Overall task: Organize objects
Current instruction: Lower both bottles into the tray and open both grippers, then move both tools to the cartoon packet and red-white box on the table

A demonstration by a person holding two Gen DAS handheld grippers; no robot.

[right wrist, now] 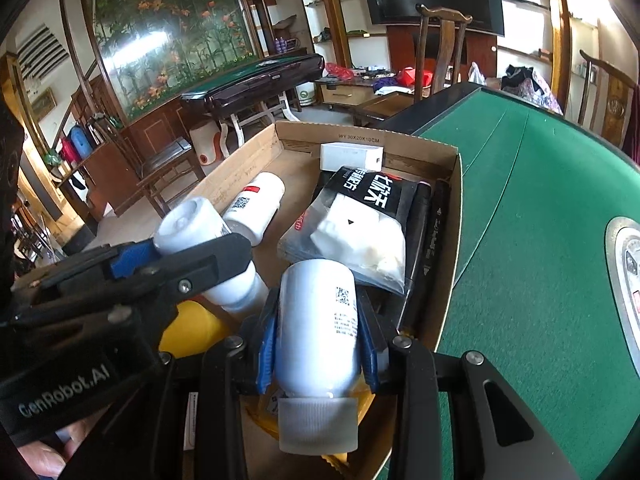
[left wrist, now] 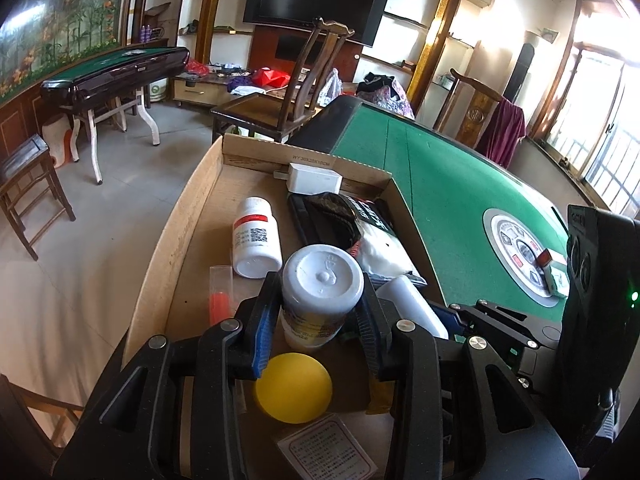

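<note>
Both tongs work over the cardboard box (left wrist: 192, 216) on the green table (left wrist: 448, 184). Left tongs (left wrist: 320, 304) pinch a white bottle (left wrist: 320, 288) by its body, base toward the camera, low over the box floor near the front. Right tongs (right wrist: 320, 344) pinch a second white bottle (right wrist: 316, 320) across its middle, cap (right wrist: 318, 424) pointing back at the camera; gripping mid-body likely keeps it from pivoting.

Just beneath the held bottles, inside the box: a yellow ball (left wrist: 294, 388), a printed leaflet (left wrist: 328, 448), and a clear tube with an orange end (left wrist: 220, 292) toward the left wall.

Mid-box: a third white bottle with a red-striped label (left wrist: 254, 240) lying on its side; right of it a black-and-white packet (right wrist: 360, 220) resting on dark flat items I cannot identify.

Against the box's far wall: a small white box (left wrist: 316, 178), probably parked there to save floor space.

Count: three bottles, two held and one lying; one ball, one tube, one packet, one small box.

Both held bottles look headed for placement beside the lying one.
</note>
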